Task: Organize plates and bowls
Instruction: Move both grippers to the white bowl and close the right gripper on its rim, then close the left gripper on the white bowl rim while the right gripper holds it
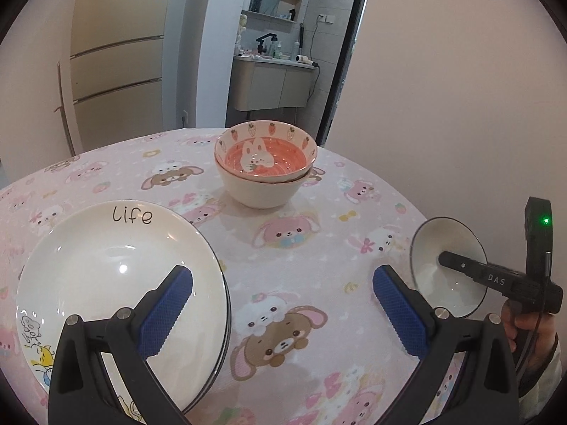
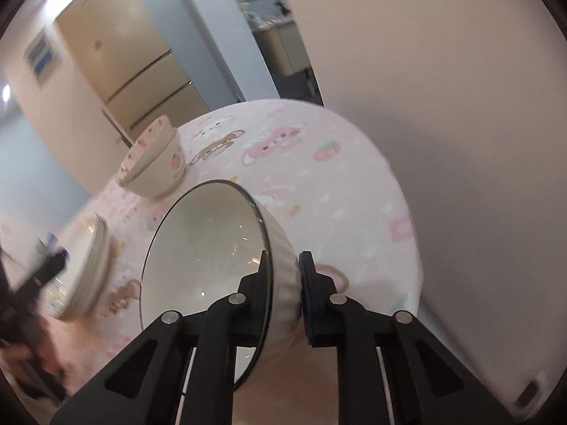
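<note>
Right gripper [image 2: 285,276] pinches white bowl [image 2: 209,248]; blurred, probably stacked plates [image 2: 90,265] beside.

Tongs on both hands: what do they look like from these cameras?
Both tongs are black linkage frames with silver pivot bolts and blue textured pads: left tongs, right tongs. Seen from the left camera, the right one bears white "DAS" lettering, a green light and a thin cable.

Left wrist view: looks forward and down over the table [image 1: 283,265], between its tool's fingers [image 1: 166,308], toward a doorway.
Right wrist view: tilted, very close behind a white bowl [image 2: 209,258].
Shared: stacked bowls [image 1: 264,166], plates [image 1: 117,283], that bowl.
</note>
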`<state>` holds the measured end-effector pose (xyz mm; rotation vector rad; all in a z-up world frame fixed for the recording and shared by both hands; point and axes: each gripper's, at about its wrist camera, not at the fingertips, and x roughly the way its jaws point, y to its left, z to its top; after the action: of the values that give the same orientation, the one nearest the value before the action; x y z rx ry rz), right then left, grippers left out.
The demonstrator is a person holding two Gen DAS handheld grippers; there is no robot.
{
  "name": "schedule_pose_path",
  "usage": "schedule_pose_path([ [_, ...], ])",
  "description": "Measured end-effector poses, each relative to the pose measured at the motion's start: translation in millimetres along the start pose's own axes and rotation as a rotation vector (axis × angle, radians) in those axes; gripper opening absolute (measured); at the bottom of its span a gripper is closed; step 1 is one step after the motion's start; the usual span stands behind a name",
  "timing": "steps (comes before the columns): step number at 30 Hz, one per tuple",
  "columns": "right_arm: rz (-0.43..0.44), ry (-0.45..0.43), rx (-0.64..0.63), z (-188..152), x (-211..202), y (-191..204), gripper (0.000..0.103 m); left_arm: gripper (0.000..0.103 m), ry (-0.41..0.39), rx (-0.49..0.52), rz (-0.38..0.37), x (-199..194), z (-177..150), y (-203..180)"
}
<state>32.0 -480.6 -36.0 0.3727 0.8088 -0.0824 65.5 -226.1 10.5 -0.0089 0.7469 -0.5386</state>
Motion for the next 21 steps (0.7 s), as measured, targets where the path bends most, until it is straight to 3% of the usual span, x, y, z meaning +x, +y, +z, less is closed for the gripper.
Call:
schedule_pose_path([
  [5,-0.032,-0.052,-0.126,5,-7,33,0.015,0.103,-0.005,0.007,-0.044,-1,0,-6],
  [9,-0.039,-0.071,-0.256,1,-7,63,0.016,0.103,-0.017,-0.012,-0.142,2,5,-11],
  [13,0.004,-0.063,-0.293,-4,-5,76,0.016,0.103,-0.004,-0.012,-0.195,9,6,-16],
  [21,0.050,-0.057,-0.295,-8,-3,89,0.017,0.103,0.065,-0.045,-0.203,20,-4,-6],
])
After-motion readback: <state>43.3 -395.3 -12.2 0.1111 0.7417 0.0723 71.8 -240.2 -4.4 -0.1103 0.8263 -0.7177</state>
